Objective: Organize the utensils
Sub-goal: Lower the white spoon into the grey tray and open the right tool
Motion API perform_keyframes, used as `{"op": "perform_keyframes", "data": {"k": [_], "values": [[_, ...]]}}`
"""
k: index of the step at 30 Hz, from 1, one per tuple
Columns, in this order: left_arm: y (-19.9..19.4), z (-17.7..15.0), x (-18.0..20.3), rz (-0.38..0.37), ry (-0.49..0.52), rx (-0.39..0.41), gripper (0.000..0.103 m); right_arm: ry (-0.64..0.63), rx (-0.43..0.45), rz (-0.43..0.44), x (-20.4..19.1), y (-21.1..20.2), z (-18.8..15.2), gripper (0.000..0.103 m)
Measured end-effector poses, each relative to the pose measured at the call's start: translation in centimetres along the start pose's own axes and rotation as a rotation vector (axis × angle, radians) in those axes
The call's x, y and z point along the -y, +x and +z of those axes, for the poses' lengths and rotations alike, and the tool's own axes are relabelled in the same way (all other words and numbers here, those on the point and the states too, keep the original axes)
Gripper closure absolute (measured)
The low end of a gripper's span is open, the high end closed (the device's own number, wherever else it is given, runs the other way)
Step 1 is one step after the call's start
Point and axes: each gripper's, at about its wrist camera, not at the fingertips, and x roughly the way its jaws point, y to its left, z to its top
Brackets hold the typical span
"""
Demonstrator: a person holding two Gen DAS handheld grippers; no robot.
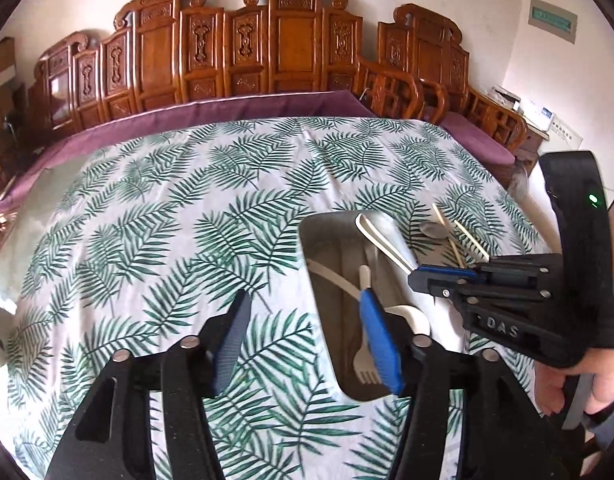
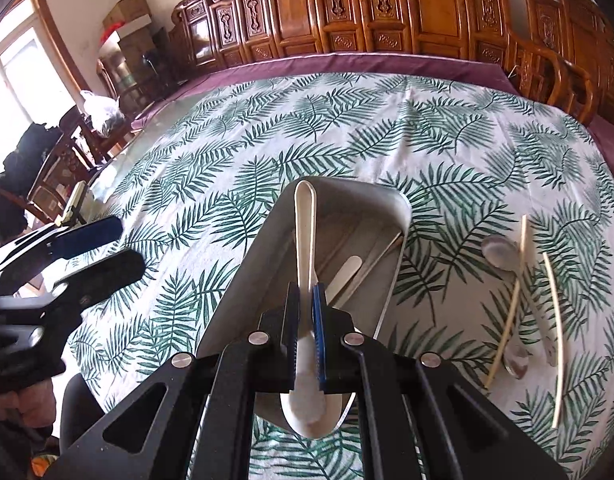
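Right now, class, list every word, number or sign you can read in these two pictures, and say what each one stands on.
"DAS": raised letters on the black body of the right claw.
Green-grey wall sign: its line of text is too blurred to read.
White boxes and papers by the wall: print too small to read.
Cardboard boxes by the window: no readable text.

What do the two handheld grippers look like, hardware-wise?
Both are black printed linkage frames with round silver pivot pins. The left gripper has ribbed pads, one blue and one dark. The right gripper also has ribbed blue pads; its body carries raised "DAS" lettering, and its tall black handle has a green LED. No cables visible.
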Motion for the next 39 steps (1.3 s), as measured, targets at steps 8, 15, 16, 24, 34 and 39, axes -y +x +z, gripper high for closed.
{"op": "perform_keyframes", "data": {"k": [8,15,16,24,34,39], "values": [[0.2,-1.2,-1.9,0.009,-0.036,-0.012,0.026,0.019,-0.017,0.006,-0.1,2.6,0.8,0.095],[-0.1,-2.1,-2.9,0.022,-0.054,-0.013,0.016,0.006,-0.019,-0.020,-0.4,3.9,1.5,0.095],[-0.2,-2.2,-3.0,0.022,-0.057,-0.012,0.015,0.002,-0.017,-0.028,-0.5,3.9,1.6,0.095],[-0.7,-2.3,-3.2,0.024,-0.060,-0.006,0.013,-0.001,-0.022,-0.052,-0.5,4.3,1.8,0.094],[-0.9,-2.0,-1.7,0.011,-0.035,-0.010,0.013,0.020,0.044,-0.045,1.2,0.3,1.2,0.093],[-0.5,-1.6,0.3,-0.006,-0.010,-0.014,0.013,0.020,0.095,-0.075,3.9,-3.6,0.0,0.093]]}}
